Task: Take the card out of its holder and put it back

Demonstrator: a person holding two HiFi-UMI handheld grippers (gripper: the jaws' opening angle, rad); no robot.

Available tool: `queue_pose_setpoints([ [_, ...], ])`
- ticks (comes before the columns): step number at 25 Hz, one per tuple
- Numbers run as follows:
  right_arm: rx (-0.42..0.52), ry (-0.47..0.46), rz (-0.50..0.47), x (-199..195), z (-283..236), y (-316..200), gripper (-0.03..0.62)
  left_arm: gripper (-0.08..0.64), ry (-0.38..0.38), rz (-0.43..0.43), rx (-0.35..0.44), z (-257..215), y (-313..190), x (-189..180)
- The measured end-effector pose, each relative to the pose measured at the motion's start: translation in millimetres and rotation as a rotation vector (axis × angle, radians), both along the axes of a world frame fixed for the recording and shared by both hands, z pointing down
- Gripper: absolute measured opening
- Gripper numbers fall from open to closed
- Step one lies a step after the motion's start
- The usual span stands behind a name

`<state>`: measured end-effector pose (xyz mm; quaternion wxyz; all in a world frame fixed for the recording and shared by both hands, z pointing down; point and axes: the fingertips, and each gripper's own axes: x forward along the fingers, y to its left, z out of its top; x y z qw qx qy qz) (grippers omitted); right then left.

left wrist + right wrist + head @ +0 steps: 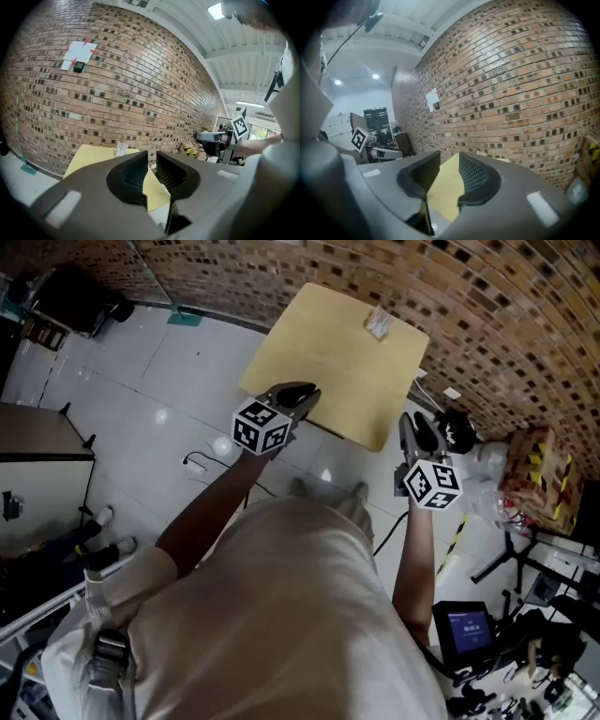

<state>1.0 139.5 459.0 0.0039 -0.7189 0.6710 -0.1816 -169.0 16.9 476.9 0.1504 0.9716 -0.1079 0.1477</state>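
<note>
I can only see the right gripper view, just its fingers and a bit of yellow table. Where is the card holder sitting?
Observer: The head view shows the small pale card holder at the far edge of the flat light-yellow table, close to the red brick wall.
Operator: Is the left gripper holding anything?
Observer: No. In its own view the left gripper has its fingers slightly apart with nothing between them.
Operator: Where do both grippers sit against the table?
Observer: From the head, the left one shows at the table's near left edge and the right gripper beside its near right corner, both well short of the holder.
</note>
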Motion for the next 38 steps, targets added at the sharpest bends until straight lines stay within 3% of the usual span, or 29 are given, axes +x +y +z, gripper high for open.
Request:
queue_pose_setpoints([
  [12, -0.095, 0.122, 0.004, -67, 30, 20, 0.129, 0.075, -0.039, 0.043, -0.010, 31, 5, -45],
  [36, -0.125, 0.039, 0.082, -45, 76, 111, 0.108, 0.075, -0.072, 0.028, -0.065, 65, 54, -59],
  [38, -0.145, 0.080, 0.089, -39, 75, 118, 0.031, 0.074, -0.067, 0.030, -0.063, 63, 55, -57],
])
